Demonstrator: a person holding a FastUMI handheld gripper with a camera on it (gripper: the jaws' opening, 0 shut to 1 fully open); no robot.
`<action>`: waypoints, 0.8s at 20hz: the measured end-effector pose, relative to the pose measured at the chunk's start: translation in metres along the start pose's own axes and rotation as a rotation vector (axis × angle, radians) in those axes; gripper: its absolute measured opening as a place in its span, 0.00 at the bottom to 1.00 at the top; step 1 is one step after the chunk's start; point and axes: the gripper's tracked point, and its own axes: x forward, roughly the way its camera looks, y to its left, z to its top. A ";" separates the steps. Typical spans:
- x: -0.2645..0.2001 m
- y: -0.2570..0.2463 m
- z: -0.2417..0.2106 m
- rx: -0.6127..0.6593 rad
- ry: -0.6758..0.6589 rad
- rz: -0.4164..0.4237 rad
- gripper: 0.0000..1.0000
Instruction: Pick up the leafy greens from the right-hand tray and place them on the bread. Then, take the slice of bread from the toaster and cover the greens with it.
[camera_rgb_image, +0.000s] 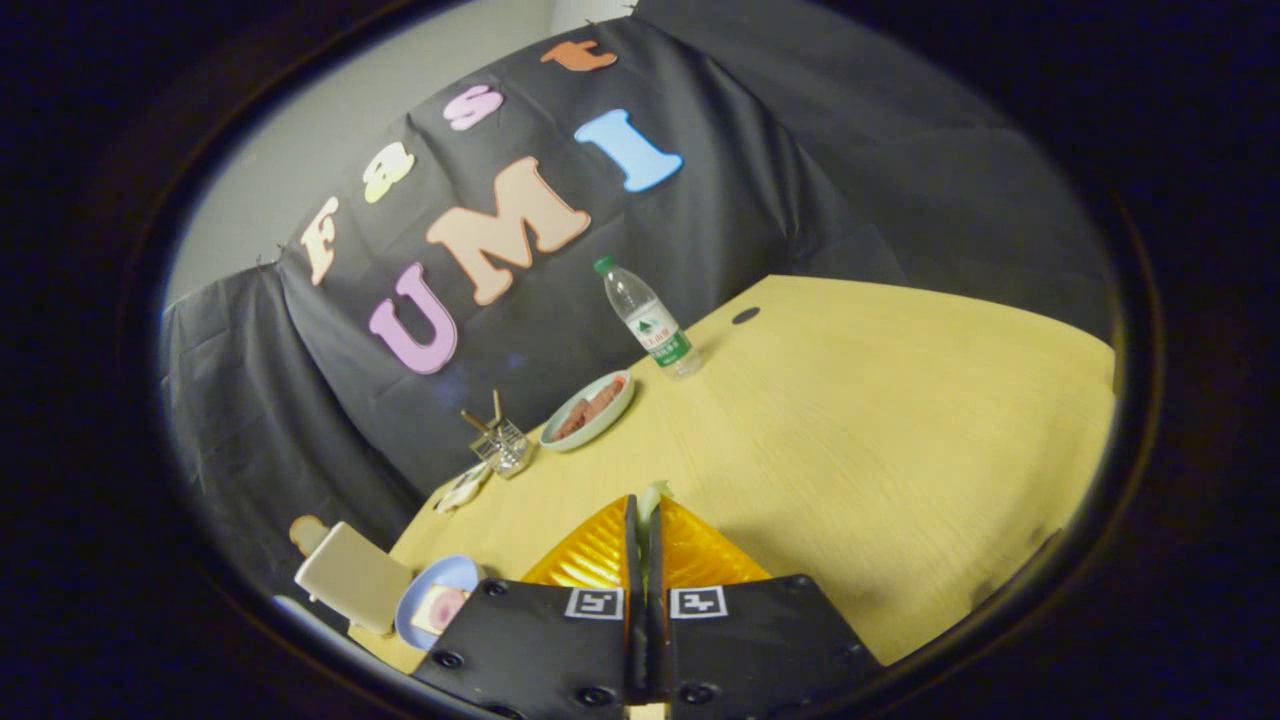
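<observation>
My gripper (645, 503) hangs tilted above the wooden table (850, 430). Its fingers are pressed together on a pale green piece of leafy greens (655, 491) that pokes out at the tips. Off to the left of the fingers a blue plate (455, 575) carries a slice of bread with a pink filling (440, 607). Beside that plate stands a cream toaster (352, 577), and a slice of bread (308, 531) sticks up from its far end.
A pale green plate with brown slices (590, 409) lies at the table's back edge. A clear water bottle (651, 322) stands to its right, a small wire basket (502, 442) and a white item (462, 490) to its left. A dark round spot (745, 315) marks the tabletop.
</observation>
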 end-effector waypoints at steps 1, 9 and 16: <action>-0.004 0.007 0.004 0.004 -0.017 0.020 0.03; -0.026 0.073 0.013 -0.019 -0.076 0.173 0.03; -0.037 0.157 -0.013 -0.065 -0.036 0.344 0.03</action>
